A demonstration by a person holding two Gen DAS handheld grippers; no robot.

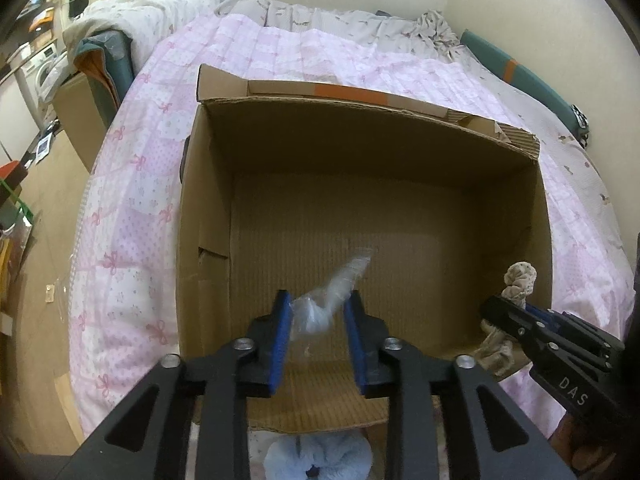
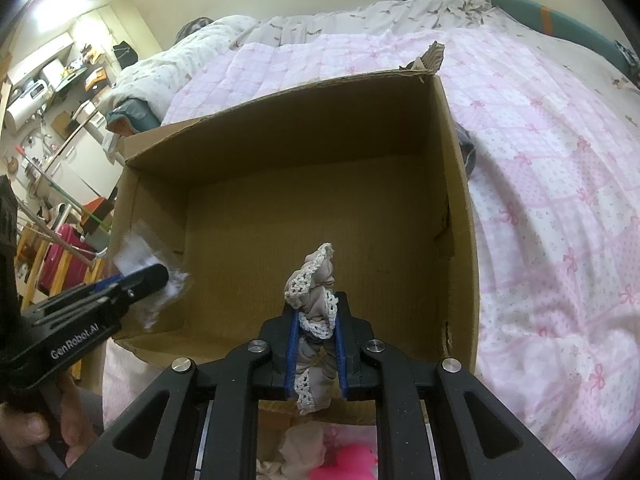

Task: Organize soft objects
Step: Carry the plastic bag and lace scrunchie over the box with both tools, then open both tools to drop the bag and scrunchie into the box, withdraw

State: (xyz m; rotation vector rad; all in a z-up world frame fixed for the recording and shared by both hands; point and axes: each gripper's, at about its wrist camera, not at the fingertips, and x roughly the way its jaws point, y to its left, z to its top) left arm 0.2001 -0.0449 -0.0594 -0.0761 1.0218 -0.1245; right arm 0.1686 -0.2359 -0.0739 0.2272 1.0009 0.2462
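Observation:
An open cardboard box stands on the pink bed; it also shows in the right wrist view, and its floor is bare. My left gripper is above the box's near edge, and a clear plastic bag hangs between its blue pads, which stand a little apart. It also shows in the right wrist view. My right gripper is shut on a beige lace-trimmed scrunchie over the box's near right part; it shows in the left wrist view.
A light blue fluffy scrunchie lies on the bed under the left gripper. A pink soft item and beige fabric lie under the right gripper. A pink quilt covers the bed. Cluttered floor and shelves are at left.

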